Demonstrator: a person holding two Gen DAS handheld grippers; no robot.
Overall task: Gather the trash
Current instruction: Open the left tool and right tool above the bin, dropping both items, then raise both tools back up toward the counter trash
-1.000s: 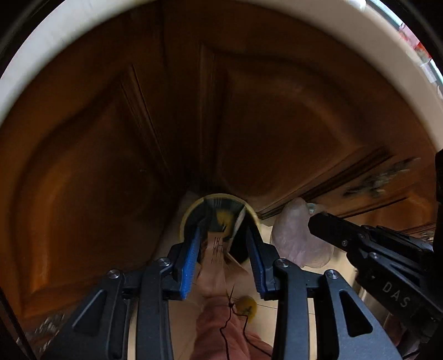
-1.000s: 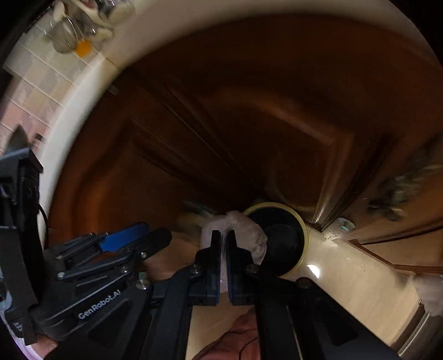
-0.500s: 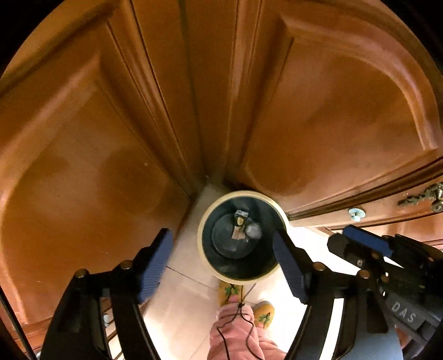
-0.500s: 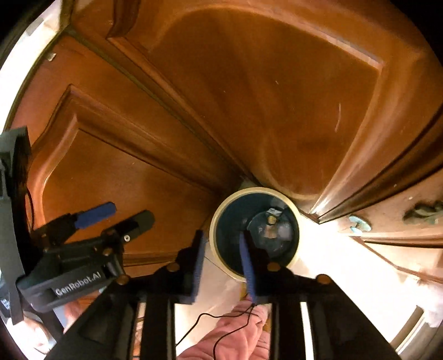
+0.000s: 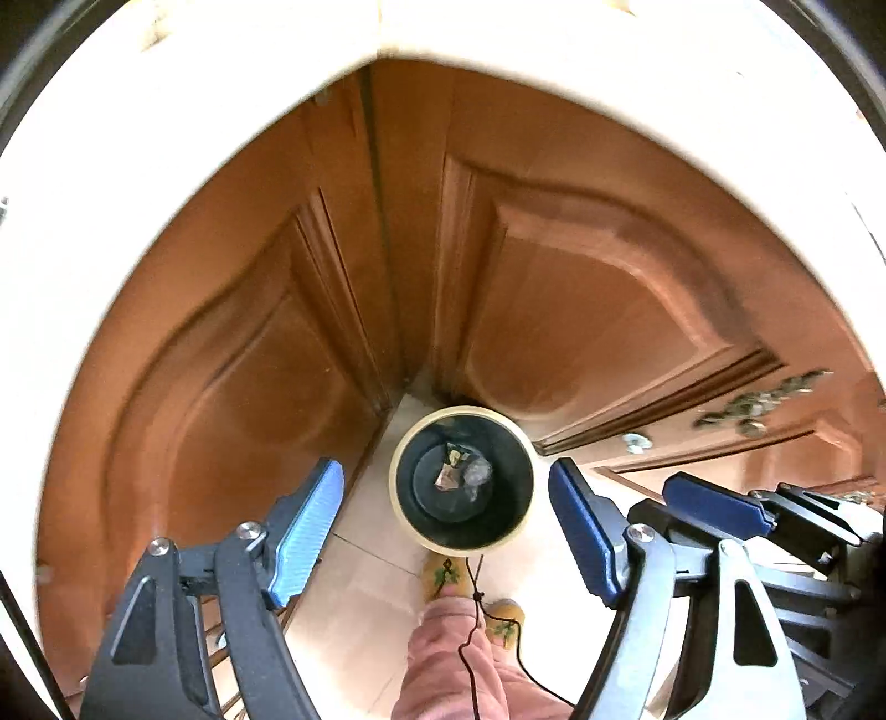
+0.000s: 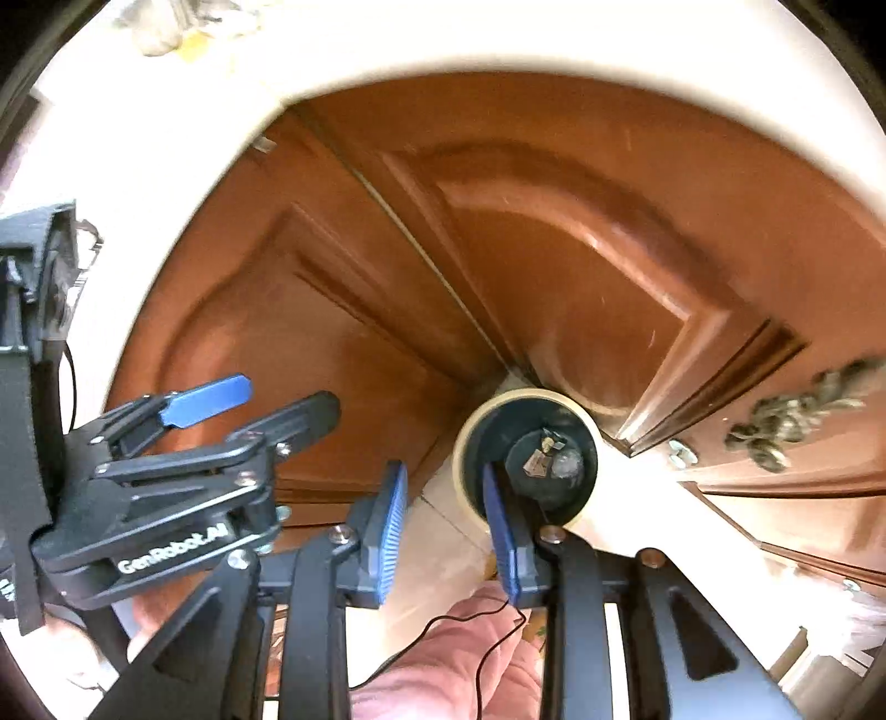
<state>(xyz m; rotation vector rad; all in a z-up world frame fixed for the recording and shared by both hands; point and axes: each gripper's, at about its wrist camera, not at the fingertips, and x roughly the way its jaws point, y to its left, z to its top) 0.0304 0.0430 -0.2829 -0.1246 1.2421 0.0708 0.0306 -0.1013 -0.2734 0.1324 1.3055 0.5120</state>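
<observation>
A round trash bin (image 5: 464, 483) with a cream rim and dark inside stands on the floor in the corner of the wooden cabinets; it also shows in the right wrist view (image 6: 526, 455). Small pieces of trash (image 5: 458, 473) lie at its bottom, a wrapper and a pale crumpled wad (image 6: 566, 464). My left gripper (image 5: 446, 526) is open and empty, held high above the bin. My right gripper (image 6: 443, 526) is open and empty, also above the bin, to the right of the left one.
Brown wooden cabinet doors (image 5: 581, 310) meet in a corner behind the bin. A pale countertop edge (image 5: 387, 33) runs above them. The floor is pale tile (image 5: 354, 598). The person's pink trouser leg and yellow slippers (image 5: 443, 573) are just in front of the bin.
Both grippers opened and let their trash fall into the bin: the left a wrapper, the right a pale wad. Both then rose, so the bin looks smaller and the countertop edge shows.
</observation>
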